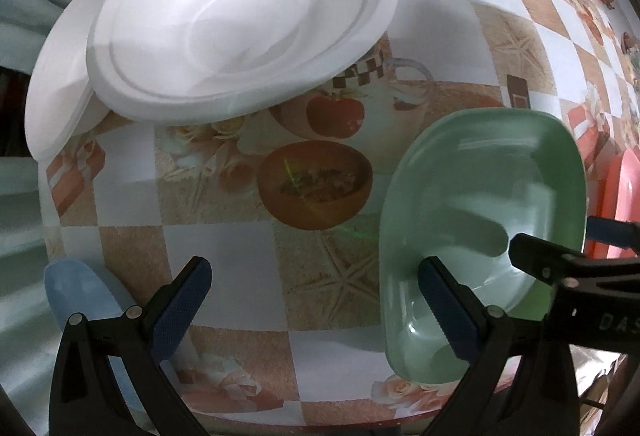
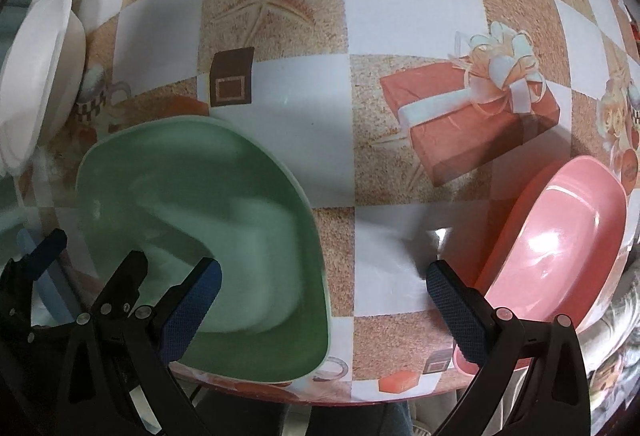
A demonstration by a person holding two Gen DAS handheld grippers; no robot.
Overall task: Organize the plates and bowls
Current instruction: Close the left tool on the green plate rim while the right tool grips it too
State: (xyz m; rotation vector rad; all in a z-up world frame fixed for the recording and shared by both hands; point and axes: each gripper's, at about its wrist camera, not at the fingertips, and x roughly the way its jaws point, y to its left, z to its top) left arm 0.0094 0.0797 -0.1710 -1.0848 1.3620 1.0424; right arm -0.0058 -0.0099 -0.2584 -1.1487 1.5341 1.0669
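White foam plates sit stacked and slightly offset at the far left of the patterned vinyl tablecloth in the left wrist view, so that part of the sorting looks done, though the lower plate sticks out to the left and the pile is not squared up. Nearer, a pale green rounded-square plastic bowl rests alone on the cloth at the right, and a light blue plastic piece lies at the near left edge; what it is cannot be told. The left gripper hovers with its jaws spread wide and nothing between them, its right finger just over the green bowl's near rim. From the right wrist view, the same green bowl lies at lower left and a pink rounded-square plastic bowl sits well apart at the right table edge. The right gripper is also released and empty, hanging over bare cloth between the two bowls. Judging from this, nesting the coloured bowls remains to be done.
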